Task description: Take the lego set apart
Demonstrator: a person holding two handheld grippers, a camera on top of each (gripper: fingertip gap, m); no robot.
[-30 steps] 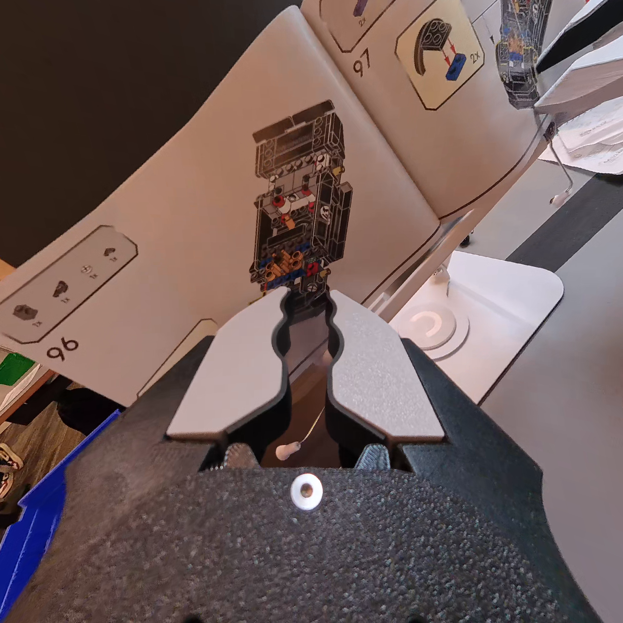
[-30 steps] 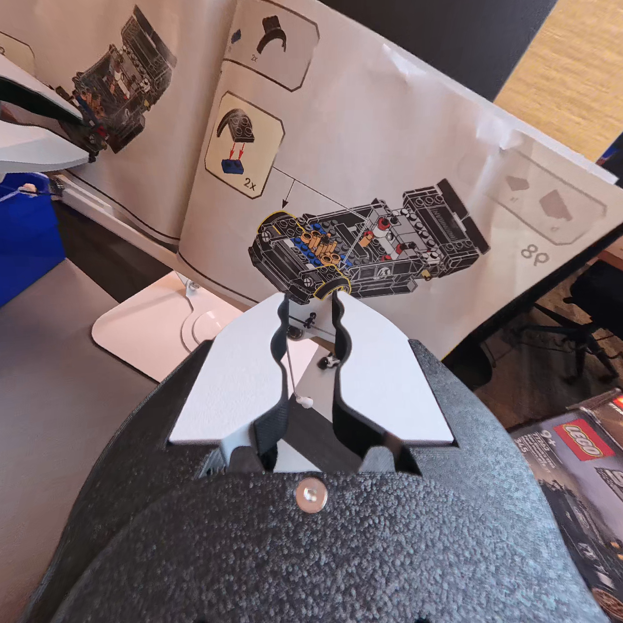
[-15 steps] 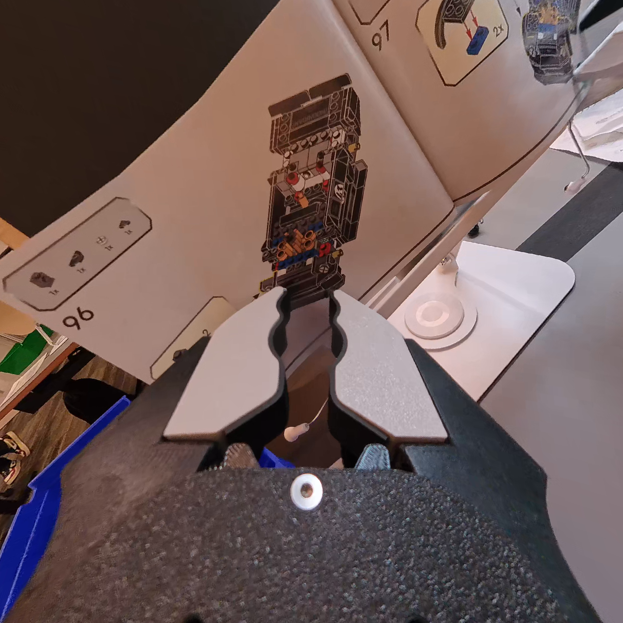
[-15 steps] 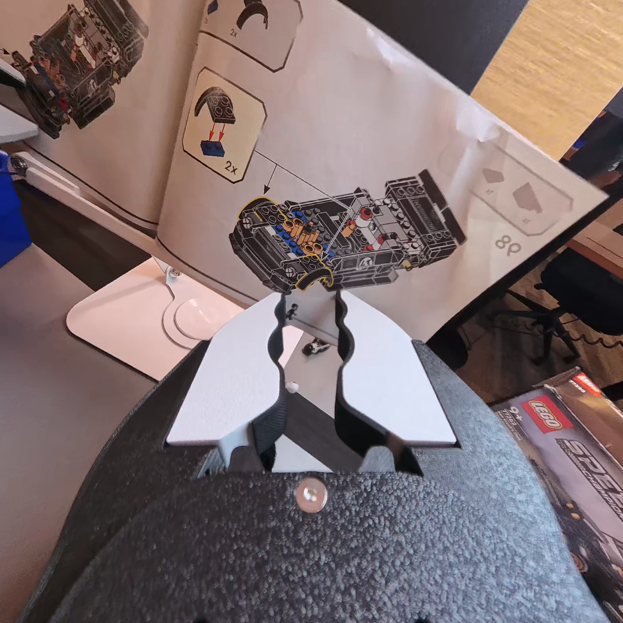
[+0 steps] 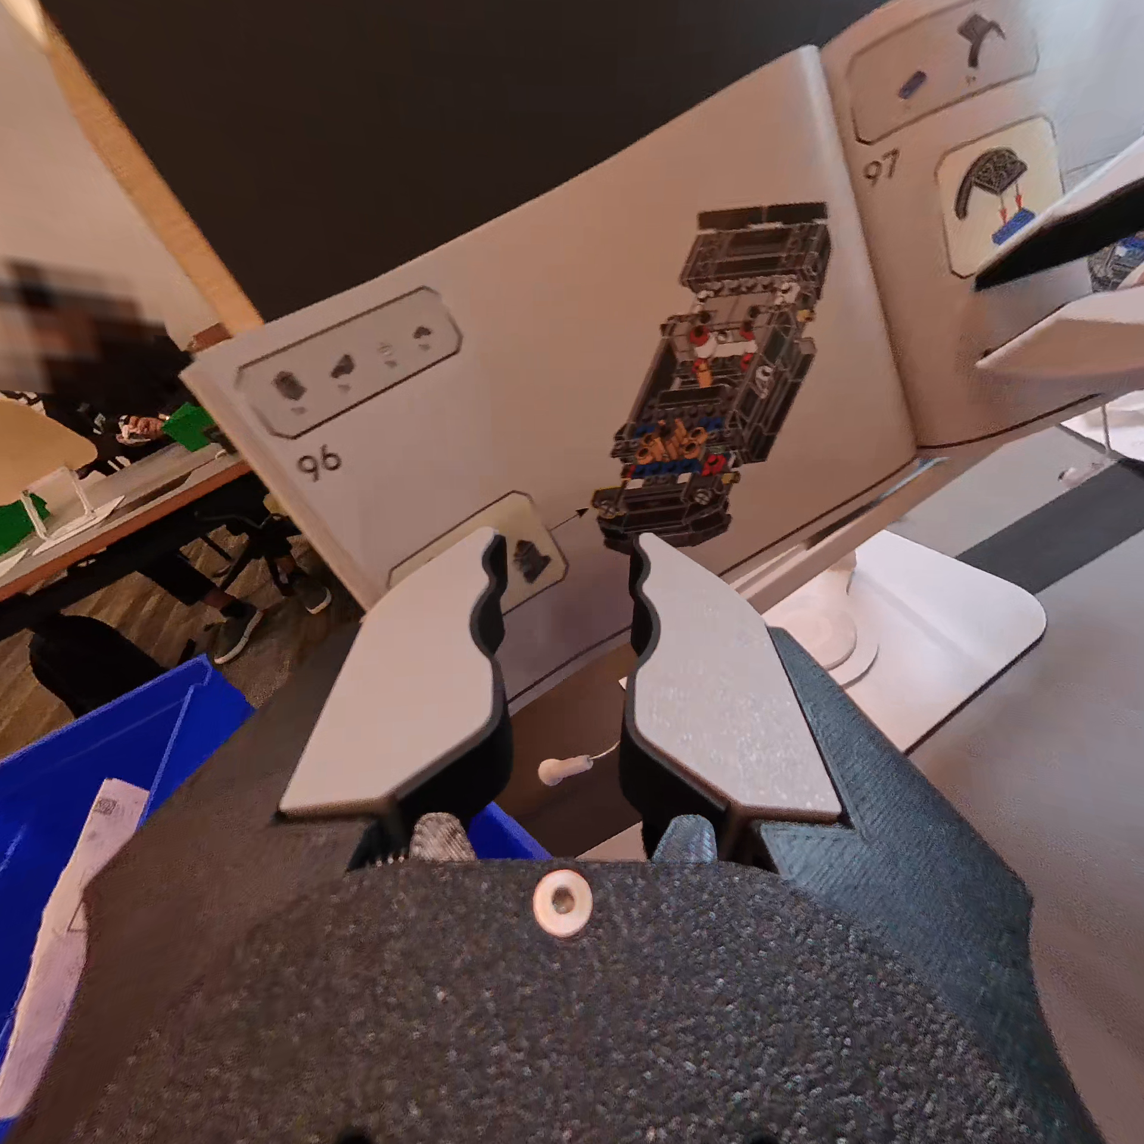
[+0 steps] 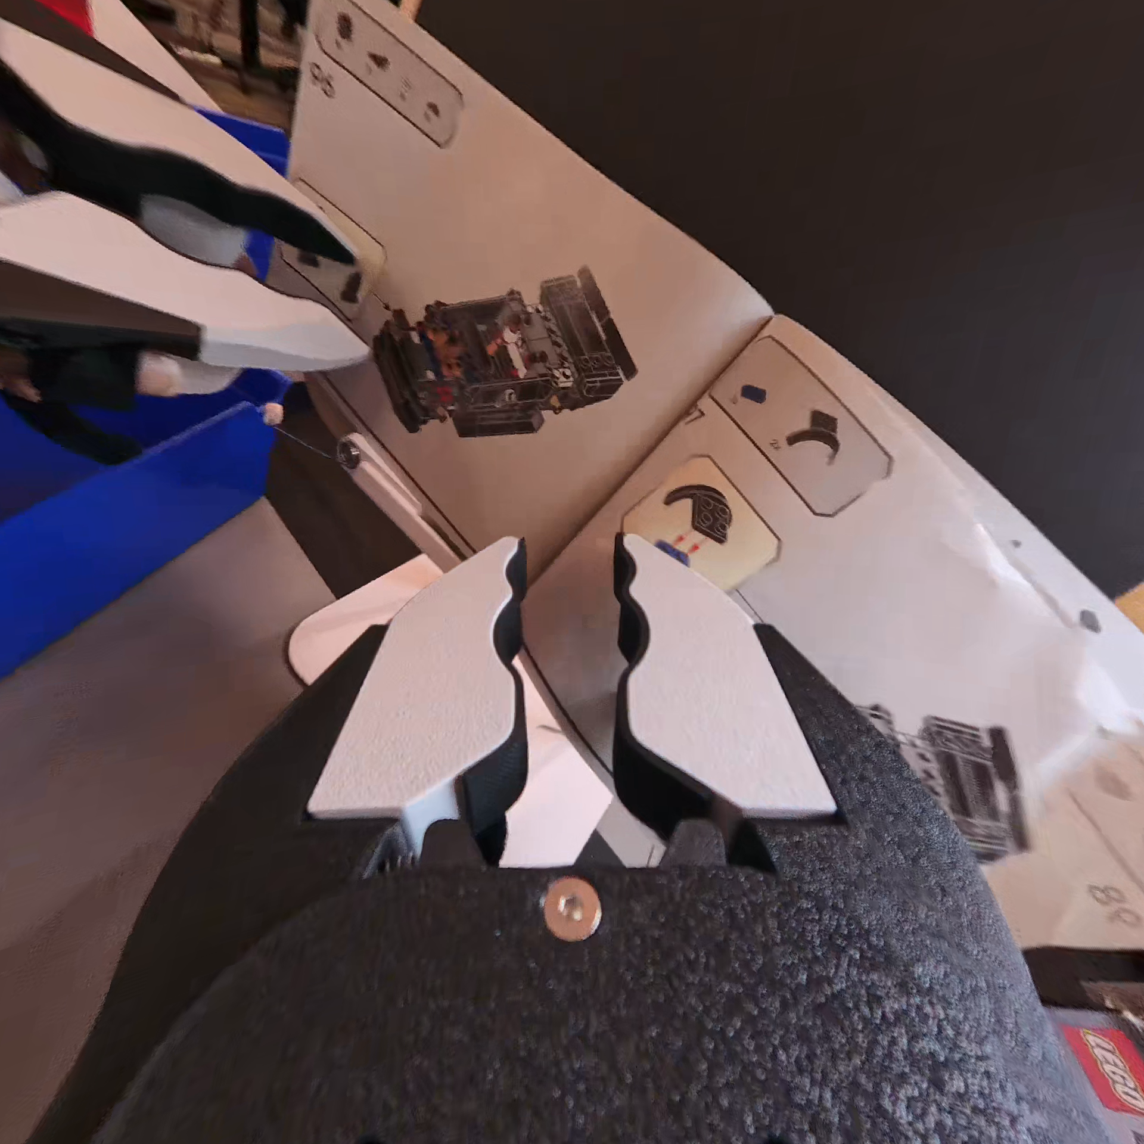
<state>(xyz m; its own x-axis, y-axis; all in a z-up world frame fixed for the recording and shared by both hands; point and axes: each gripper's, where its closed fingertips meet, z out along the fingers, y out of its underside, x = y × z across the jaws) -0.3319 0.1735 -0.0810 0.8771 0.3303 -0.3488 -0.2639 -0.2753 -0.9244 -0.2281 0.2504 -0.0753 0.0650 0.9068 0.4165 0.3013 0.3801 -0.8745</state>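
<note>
- Both pairs of jaws stand apart with nothing between them: the left gripper and the right gripper each show a clear gap, through which the booklet and stand are seen.
- An open instruction booklet leans on a white stand whose flat base rests on the grey tabletop.
- Left gripper points at the booklet's left page, near the drawing of a black car; in the right wrist view its two white fingers reach in from the left edge, tips close to that page.
- Right gripper points at the booklet's fold and right page; in the left wrist view its fingers enter from the right edge, in front of the right page.
- No built lego set shows in either view; only drawings of it in the booklet, and a lego box at the lower right corner of the right wrist view.
- A blue bin sits at the tabletop's left side, a paper slip inside it.
- Beyond the tabletop's left edge, a person sits at another table; the view there is blurred.
</note>
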